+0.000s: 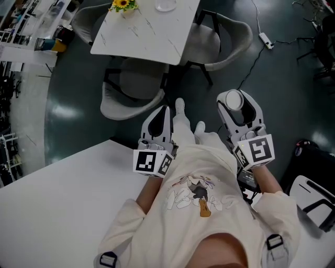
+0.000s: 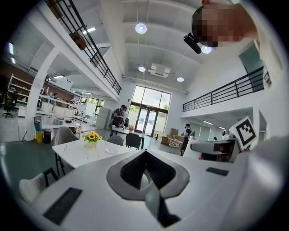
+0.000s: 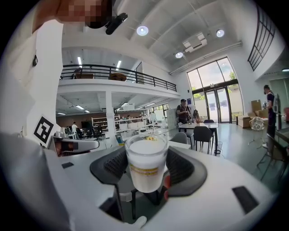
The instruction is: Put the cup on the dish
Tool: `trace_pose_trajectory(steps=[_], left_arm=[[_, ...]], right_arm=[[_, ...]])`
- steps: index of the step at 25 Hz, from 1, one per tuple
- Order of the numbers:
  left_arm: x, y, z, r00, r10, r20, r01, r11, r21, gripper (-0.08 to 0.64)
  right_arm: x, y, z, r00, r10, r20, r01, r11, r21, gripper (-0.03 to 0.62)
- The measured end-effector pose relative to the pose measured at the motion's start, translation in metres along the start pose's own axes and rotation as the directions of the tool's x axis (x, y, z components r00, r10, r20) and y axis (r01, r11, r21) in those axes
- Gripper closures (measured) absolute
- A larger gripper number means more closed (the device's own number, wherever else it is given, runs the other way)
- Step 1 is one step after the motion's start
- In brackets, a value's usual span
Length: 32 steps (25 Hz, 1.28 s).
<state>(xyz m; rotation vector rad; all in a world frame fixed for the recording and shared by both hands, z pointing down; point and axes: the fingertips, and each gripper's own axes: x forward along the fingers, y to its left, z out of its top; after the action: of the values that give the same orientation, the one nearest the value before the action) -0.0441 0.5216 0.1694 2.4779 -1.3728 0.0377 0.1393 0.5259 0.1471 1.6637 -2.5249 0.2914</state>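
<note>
My right gripper (image 1: 235, 96) is shut on a clear cup (image 1: 234, 100) with a white fill and a yellow band; in the right gripper view the cup (image 3: 145, 164) stands upright between the dark pads (image 3: 180, 166) of the right gripper (image 3: 145, 152). Close to the person's chest, my left gripper (image 1: 166, 109) is shut with nothing in it; its tips meet in the left gripper view (image 2: 145, 152). A small clear dish (image 1: 166, 5) lies on the far marble table (image 1: 152, 31), also seen as a dish (image 2: 110, 151) beside the sunflowers (image 2: 93, 136).
Grey chairs (image 1: 131, 94) (image 1: 225, 44) stand around the marble table, between me and the dish. Below my left gripper a plain white table (image 1: 63, 199) fills the lower left. A power strip (image 1: 266, 40) and cable lie on the dark floor. People stand far off.
</note>
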Motion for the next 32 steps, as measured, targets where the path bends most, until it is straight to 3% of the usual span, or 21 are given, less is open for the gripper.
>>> trace_pose_trajectory(steps=[13, 20, 32], left_arm=[[0.048, 0.021, 0.007, 0.998, -0.061, -0.007, 0.06, 0.998, -0.028, 0.555], [0.096, 0.046, 0.032, 0.996, -0.091, 0.002, 0.091, 0.996, 0.002, 0.555], [0.149, 0.09, 0.063, 0.993, -0.114, 0.024, 0.114, 0.993, -0.013, 0.555]], right_arm=[[0.044, -0.011, 0.012, 0.999, -0.037, 0.002, 0.037, 0.999, -0.014, 0.331], [0.089, -0.026, 0.027, 0.999, -0.037, 0.004, 0.037, 0.999, -0.039, 0.331], [0.161, -0.04, 0.058, 0.998, -0.062, 0.023, 0.063, 0.997, -0.053, 0.331]])
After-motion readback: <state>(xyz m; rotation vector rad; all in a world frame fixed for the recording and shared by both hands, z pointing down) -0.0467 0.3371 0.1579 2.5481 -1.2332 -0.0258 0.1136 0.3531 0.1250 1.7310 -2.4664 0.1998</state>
